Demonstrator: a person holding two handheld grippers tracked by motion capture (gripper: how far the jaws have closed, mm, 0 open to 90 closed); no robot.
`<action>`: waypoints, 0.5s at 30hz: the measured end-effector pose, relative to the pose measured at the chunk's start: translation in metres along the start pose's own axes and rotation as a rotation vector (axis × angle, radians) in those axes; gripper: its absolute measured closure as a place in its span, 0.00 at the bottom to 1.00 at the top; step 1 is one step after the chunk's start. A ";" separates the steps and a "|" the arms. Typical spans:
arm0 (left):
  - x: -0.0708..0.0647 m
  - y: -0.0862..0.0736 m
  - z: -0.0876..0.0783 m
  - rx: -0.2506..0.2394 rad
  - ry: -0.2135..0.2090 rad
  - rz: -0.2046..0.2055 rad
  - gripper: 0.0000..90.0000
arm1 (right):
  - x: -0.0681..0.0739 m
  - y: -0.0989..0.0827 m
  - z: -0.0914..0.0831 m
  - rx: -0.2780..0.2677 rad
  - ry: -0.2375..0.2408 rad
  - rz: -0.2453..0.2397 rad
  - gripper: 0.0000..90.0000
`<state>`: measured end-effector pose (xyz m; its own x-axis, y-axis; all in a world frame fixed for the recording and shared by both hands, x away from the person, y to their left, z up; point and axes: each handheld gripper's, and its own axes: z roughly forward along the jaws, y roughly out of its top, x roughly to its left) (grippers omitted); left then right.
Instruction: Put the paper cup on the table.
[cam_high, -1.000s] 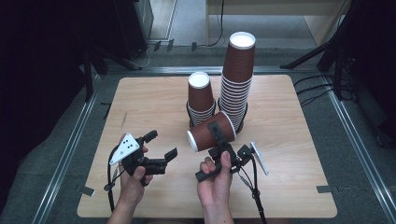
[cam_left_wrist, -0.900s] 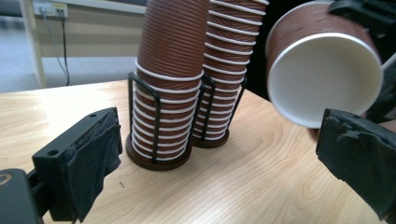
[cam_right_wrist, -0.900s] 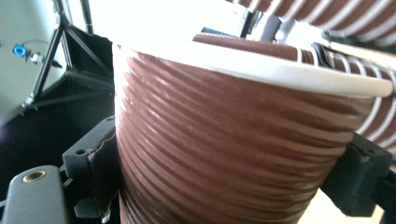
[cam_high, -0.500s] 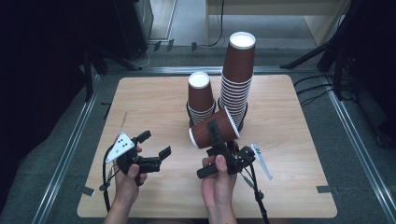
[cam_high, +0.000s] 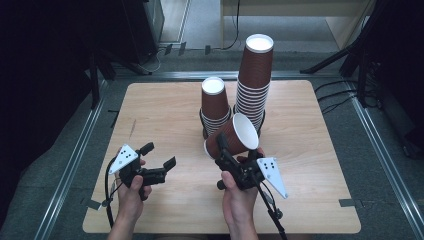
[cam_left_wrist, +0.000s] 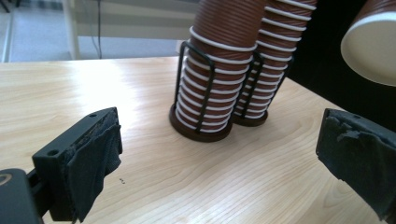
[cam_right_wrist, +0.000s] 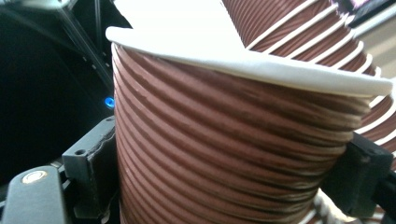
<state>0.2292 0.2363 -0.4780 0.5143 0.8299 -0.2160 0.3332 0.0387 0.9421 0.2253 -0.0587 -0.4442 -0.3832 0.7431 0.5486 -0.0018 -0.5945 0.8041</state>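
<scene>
High view: loose ribbed paper cup (cam_high: 233, 136) held tilted, mouth toward 1 o'clock, just in front of the two stacks.
Right gripper (cam_high: 223, 150): fingers clamped on the cup's wall.
Left gripper (cam_high: 159, 156): at 9 o'clock from the cup, fingers apart, empty.
Short stack (cam_high: 214, 107), tall stack (cam_high: 253, 82): upright in wire holders on the tabletop (cam_high: 160, 105).
Risk: thin wall crushed by a tight squeeze, or rim knocking the short stack.

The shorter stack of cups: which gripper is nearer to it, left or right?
Right. The right gripper, holding a tilted cup, is just in front of the shorter stack; the left gripper is farther off, open.
</scene>
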 end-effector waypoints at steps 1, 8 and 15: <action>0.001 -0.001 -0.001 0.003 0.004 0.000 0.01 | 0.000 -0.001 0.000 -0.001 -0.013 -0.028 0.14; 0.012 -0.013 -0.006 0.034 0.063 -0.004 0.01 | -0.002 -0.007 0.001 -0.010 -0.045 -0.221 0.14; 0.027 -0.025 -0.012 0.059 0.125 -0.021 0.01 | -0.010 -0.007 0.002 0.023 -0.052 -0.361 0.14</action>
<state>0.2254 0.2640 -0.5041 0.4059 0.8921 -0.1984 0.3905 0.0269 0.9202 0.2313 -0.0614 -0.4553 -0.3138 0.9189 0.2389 -0.1077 -0.2844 0.9526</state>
